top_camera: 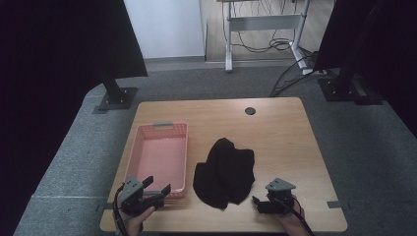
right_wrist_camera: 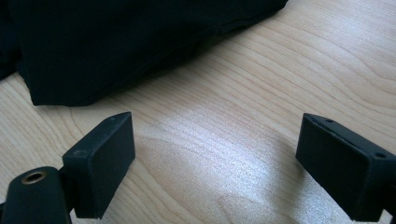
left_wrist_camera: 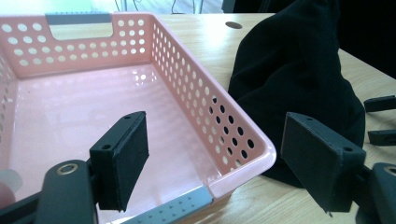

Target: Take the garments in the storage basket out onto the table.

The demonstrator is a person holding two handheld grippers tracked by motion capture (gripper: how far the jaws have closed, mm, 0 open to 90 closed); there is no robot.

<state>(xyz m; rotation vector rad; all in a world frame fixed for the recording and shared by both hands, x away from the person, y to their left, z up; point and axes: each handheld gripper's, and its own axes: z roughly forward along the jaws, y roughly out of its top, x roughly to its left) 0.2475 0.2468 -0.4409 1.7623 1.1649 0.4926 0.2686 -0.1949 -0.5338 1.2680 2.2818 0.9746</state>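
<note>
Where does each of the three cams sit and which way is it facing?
High view: above the near edge, looking forward and down on the table; both hands, left gripper and right gripper at bottom.
Left gripper view: rides the left gripper, open jaws straddling the pink basket corner.
Right gripper view: low over the wood, open jaws of the right gripper facing the black cloth.
Shared: the cloth shows in all.

Black cloth [top_camera: 225, 171], crumpled heap, mid-table, just beside pink basket [top_camera: 160, 157], perhaps touching.
</note>
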